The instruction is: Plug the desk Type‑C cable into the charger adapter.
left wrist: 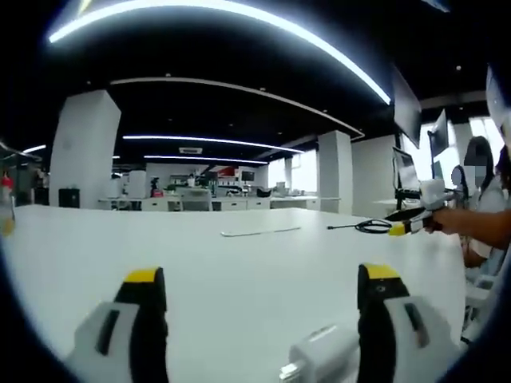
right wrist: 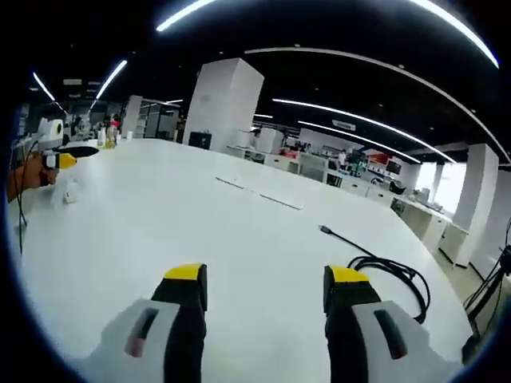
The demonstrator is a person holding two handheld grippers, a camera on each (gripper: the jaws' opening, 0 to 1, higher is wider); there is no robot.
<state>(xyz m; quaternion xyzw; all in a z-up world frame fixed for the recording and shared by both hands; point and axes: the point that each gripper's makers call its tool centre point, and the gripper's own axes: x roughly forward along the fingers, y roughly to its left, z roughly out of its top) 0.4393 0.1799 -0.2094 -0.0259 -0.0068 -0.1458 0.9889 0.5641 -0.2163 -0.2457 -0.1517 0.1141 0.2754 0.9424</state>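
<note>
Left gripper [left wrist: 259, 287] and right gripper [right wrist: 263, 289] with fingers spread, gripping nothing, above white surface [right wrist: 200, 231]. Black coiled Type-C cable [right wrist: 383, 267] lying near right gripper's fingers; white charger adapter [left wrist: 323, 355] just beside left gripper's right finger.

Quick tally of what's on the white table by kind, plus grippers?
Black cable: 1
White charger adapter: 1
Grippers: 2, left gripper and right gripper, both open and empty
Total: 4, all at one white table
</note>
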